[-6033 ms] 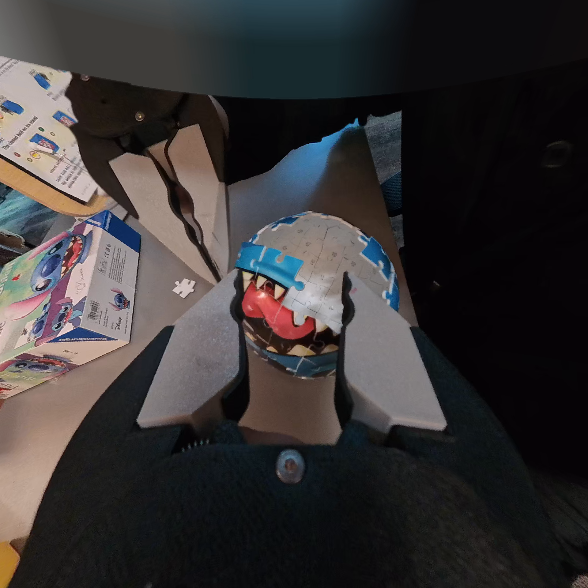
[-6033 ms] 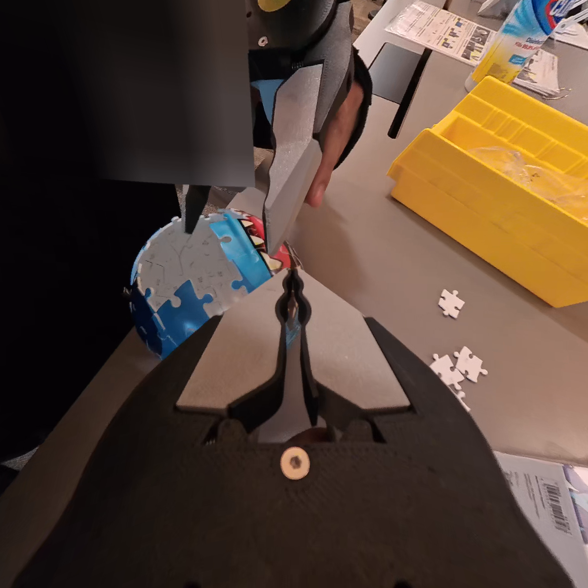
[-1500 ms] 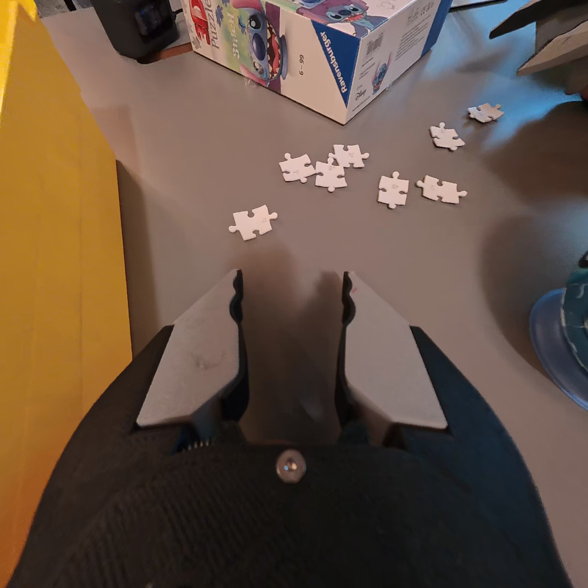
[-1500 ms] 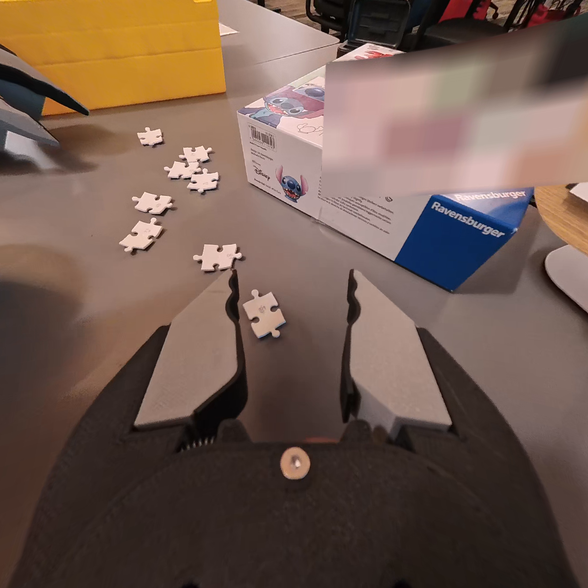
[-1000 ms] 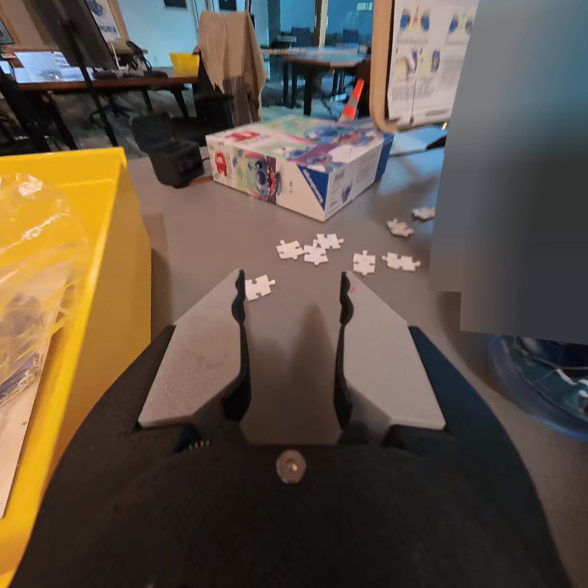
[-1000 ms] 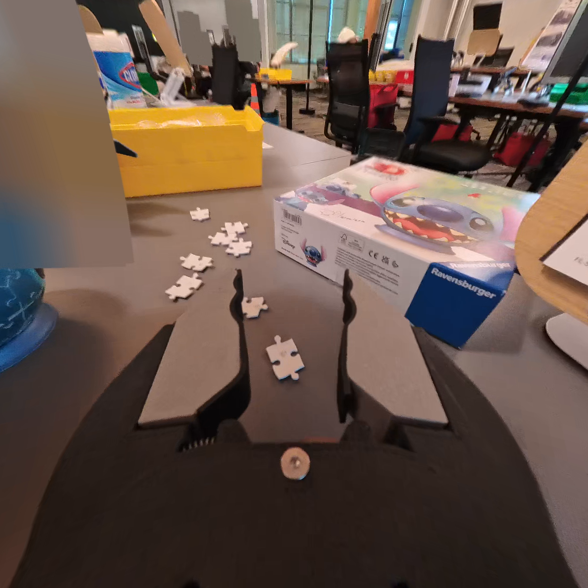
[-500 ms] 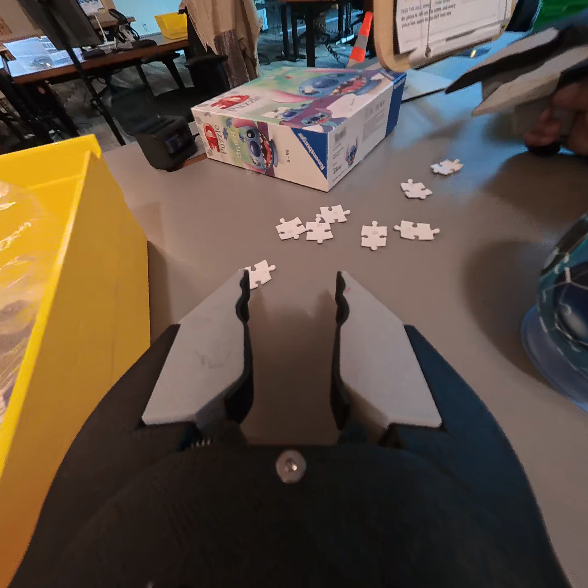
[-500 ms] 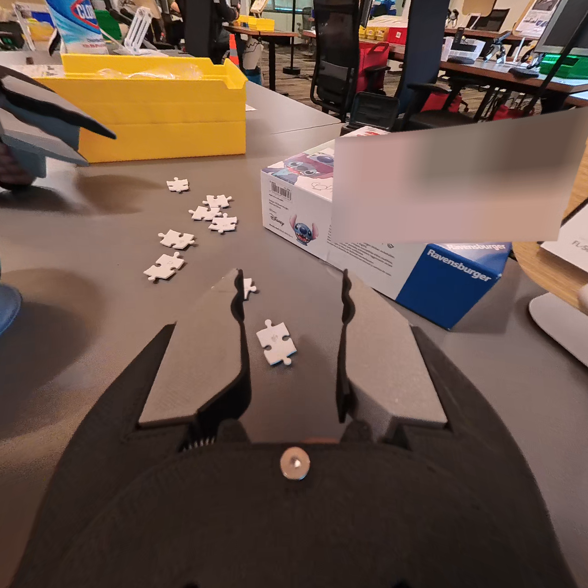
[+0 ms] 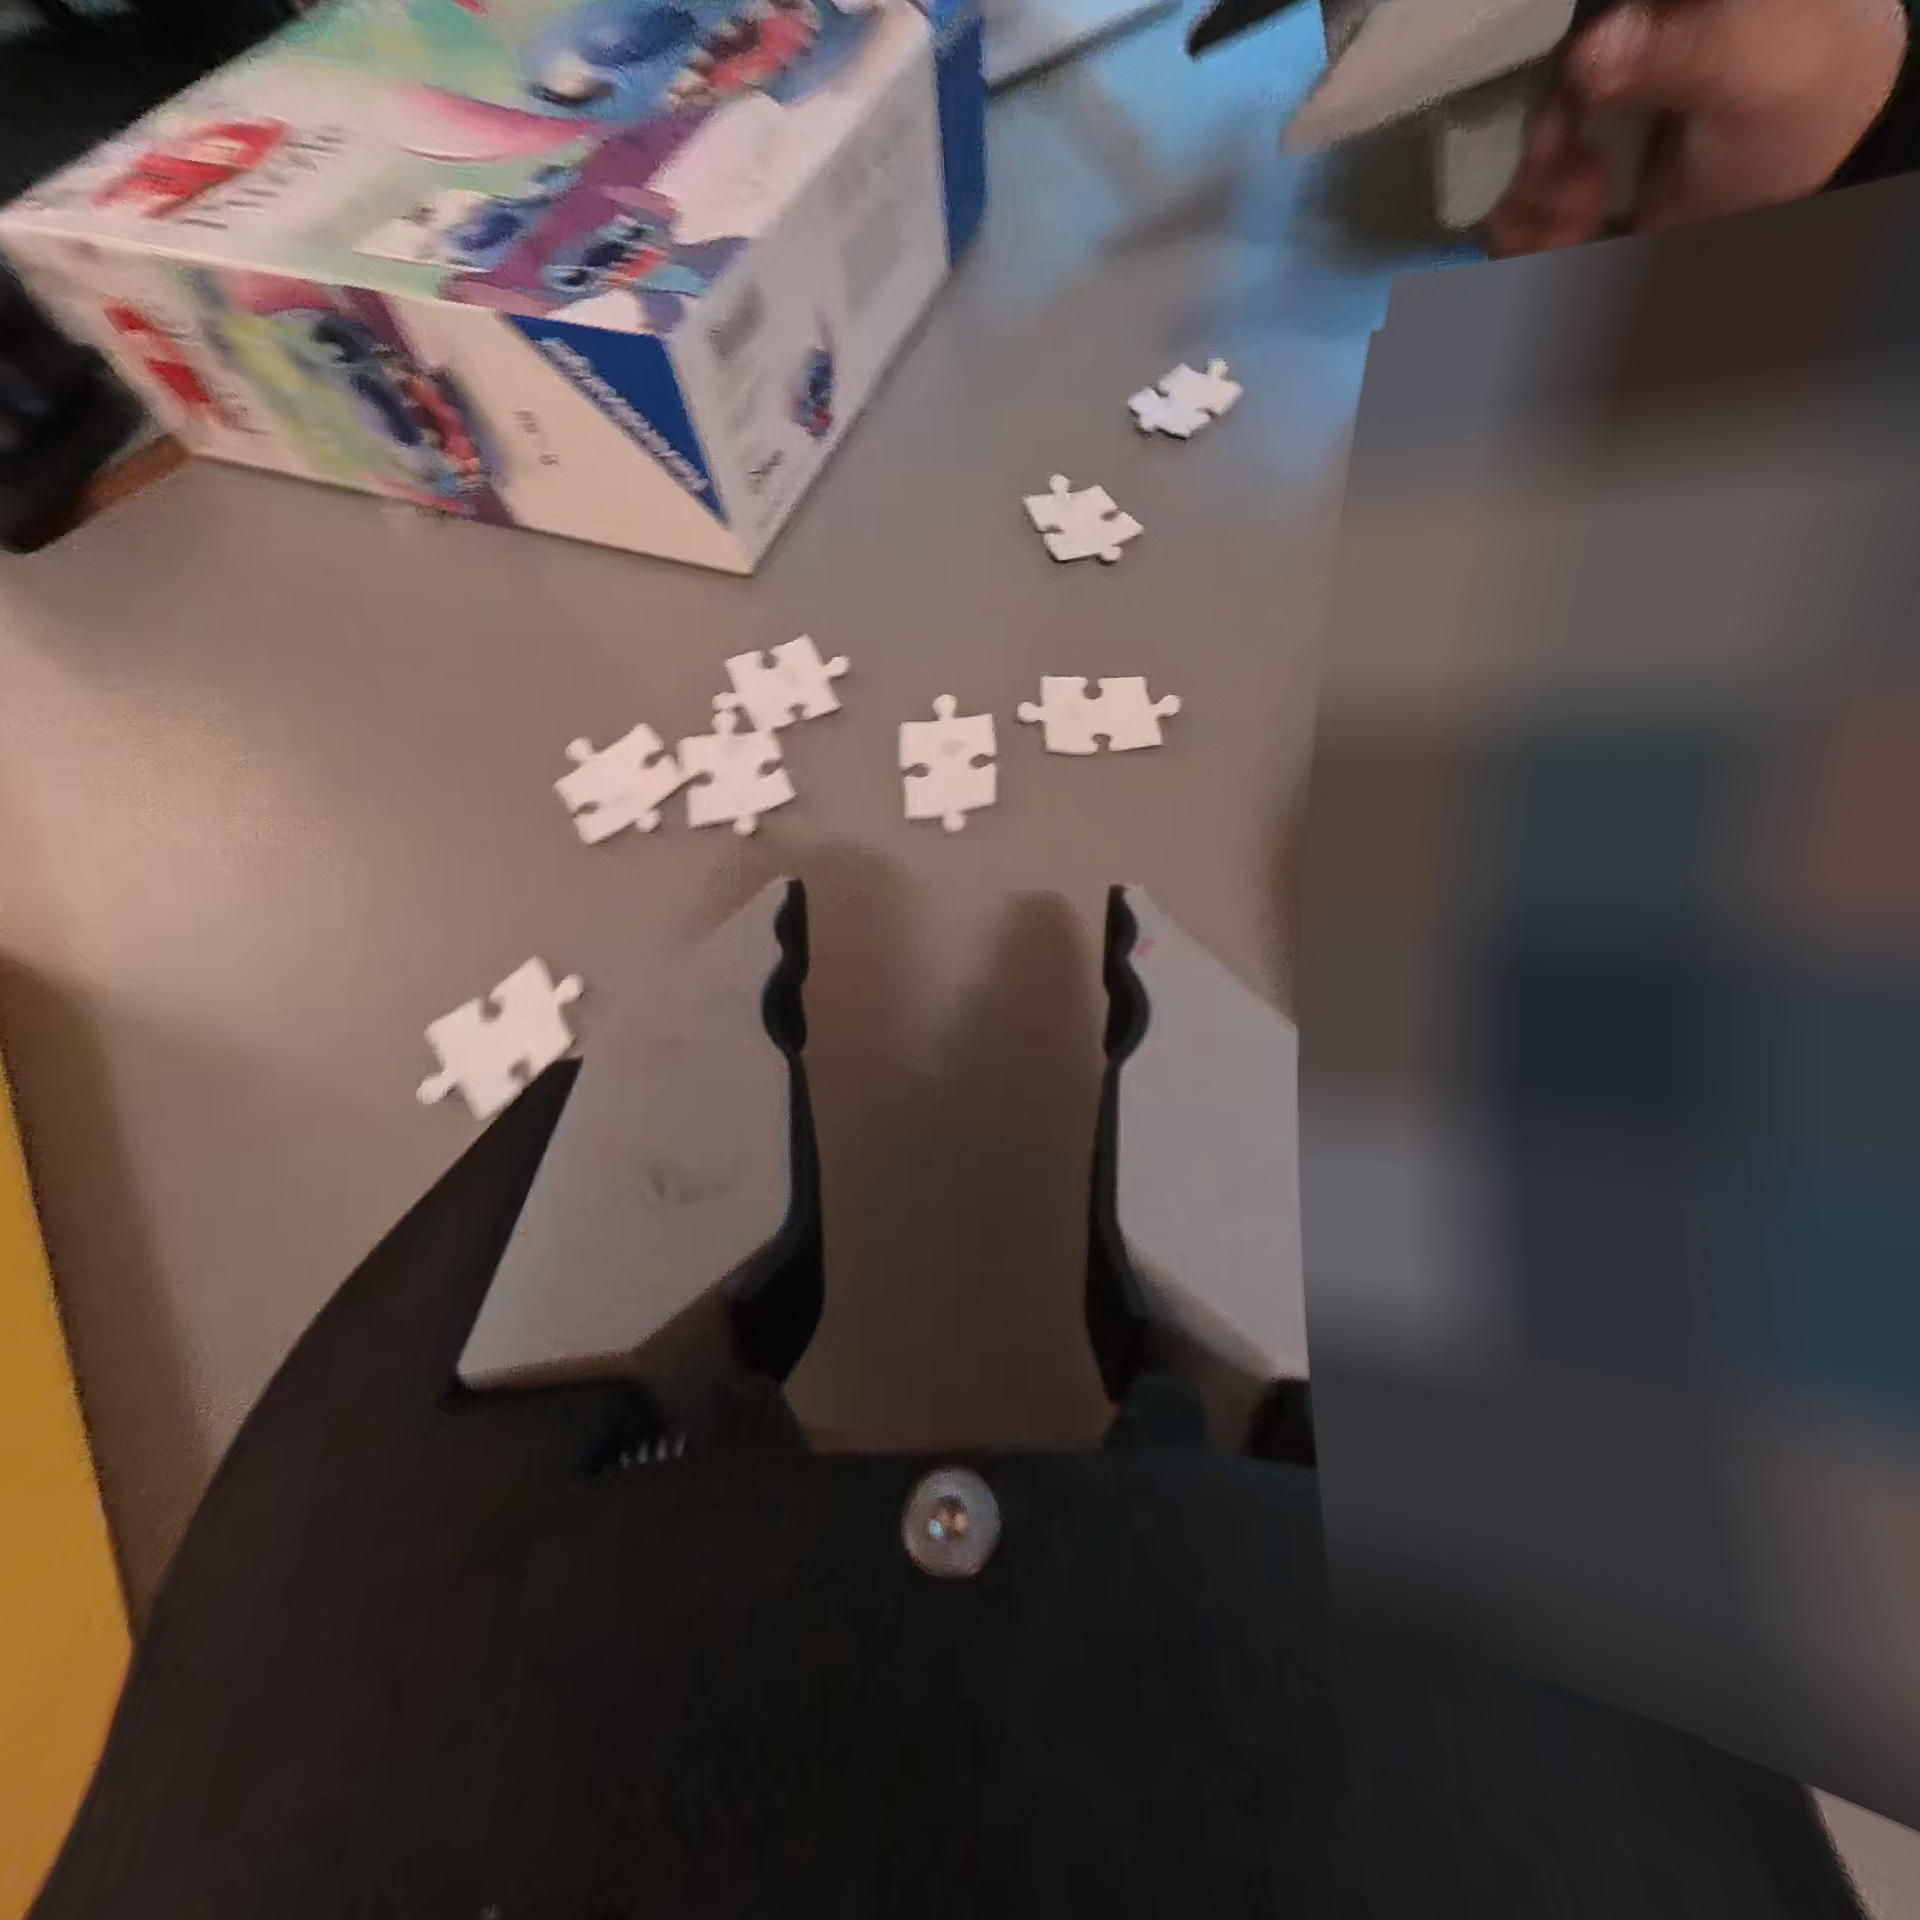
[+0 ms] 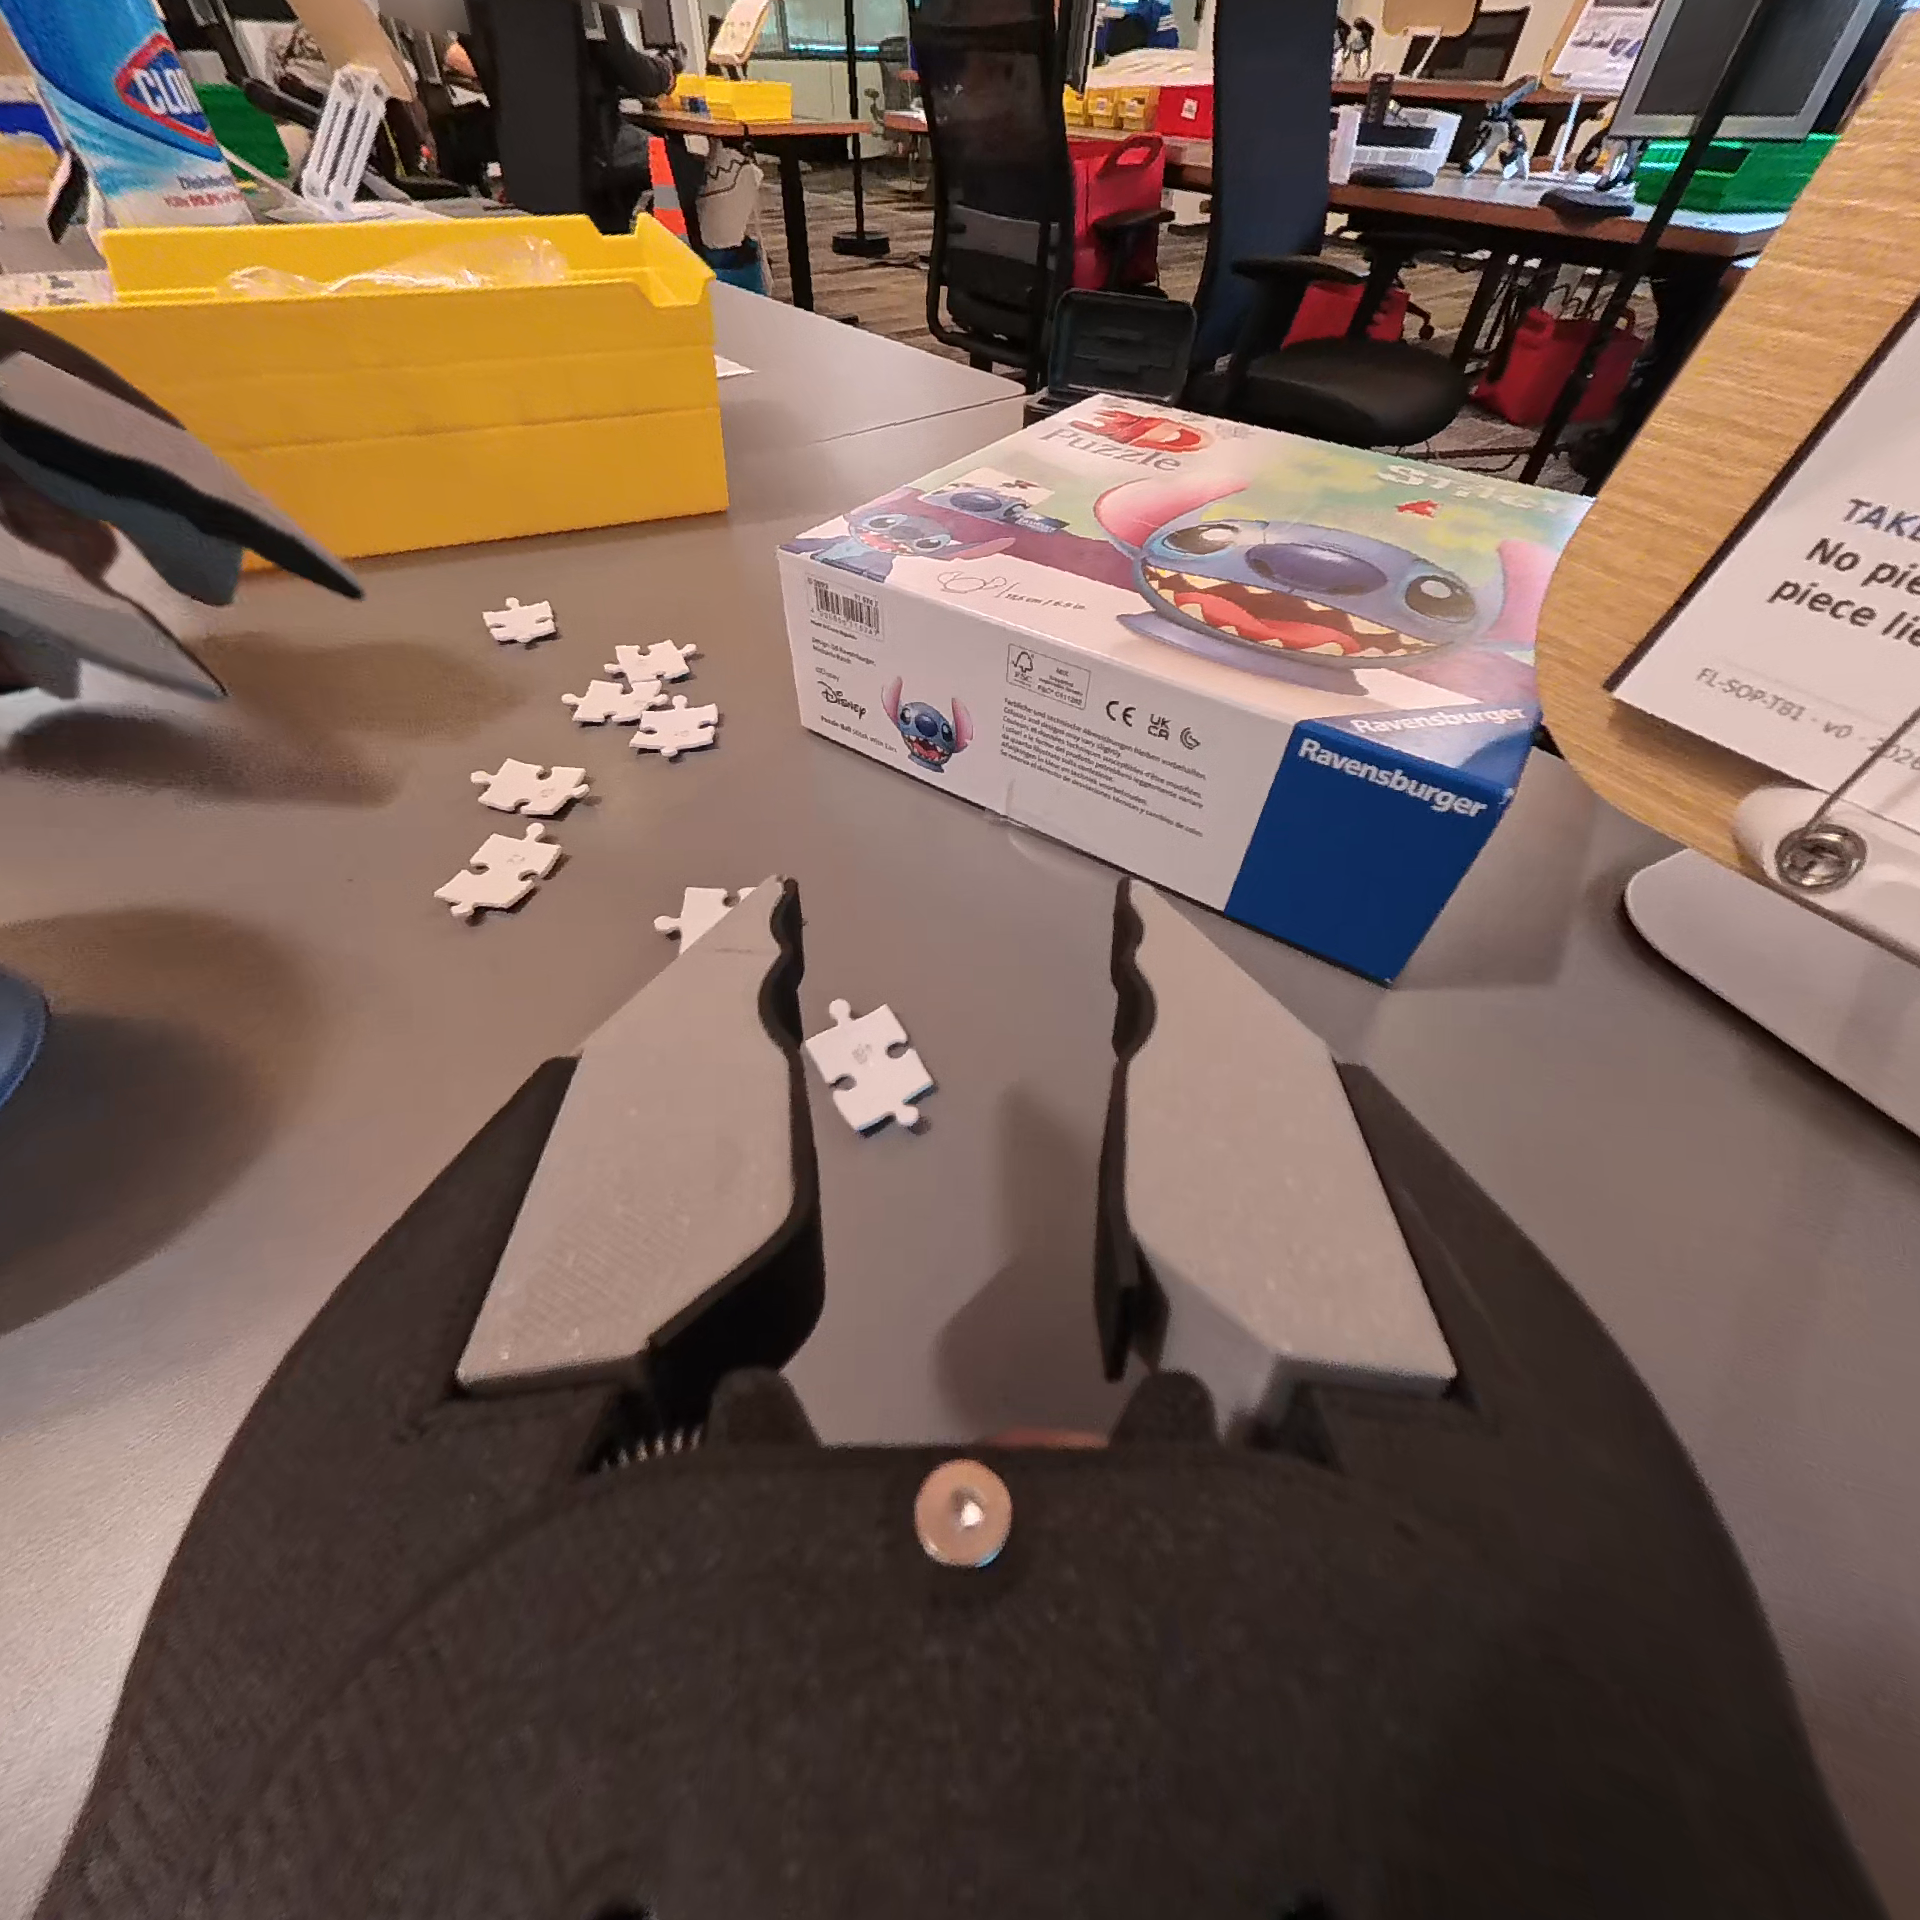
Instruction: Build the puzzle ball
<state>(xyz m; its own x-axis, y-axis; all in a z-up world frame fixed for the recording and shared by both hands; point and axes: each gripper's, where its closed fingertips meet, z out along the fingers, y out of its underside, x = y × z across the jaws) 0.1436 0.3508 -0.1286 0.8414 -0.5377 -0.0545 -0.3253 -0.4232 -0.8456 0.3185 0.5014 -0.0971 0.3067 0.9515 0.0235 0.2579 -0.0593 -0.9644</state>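
Both jaws spread, empty, puzzle piece [image 10: 869,1066] flat betw right jaws, long axis diagonal.

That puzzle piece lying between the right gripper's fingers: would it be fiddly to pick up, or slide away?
The piece is thin and lies flat on the table, so the right gripper, now open around it, probably finds little edge to pinch. The table looks smooth, so a nudge would likely make it skid. Being small, it is probably very light.
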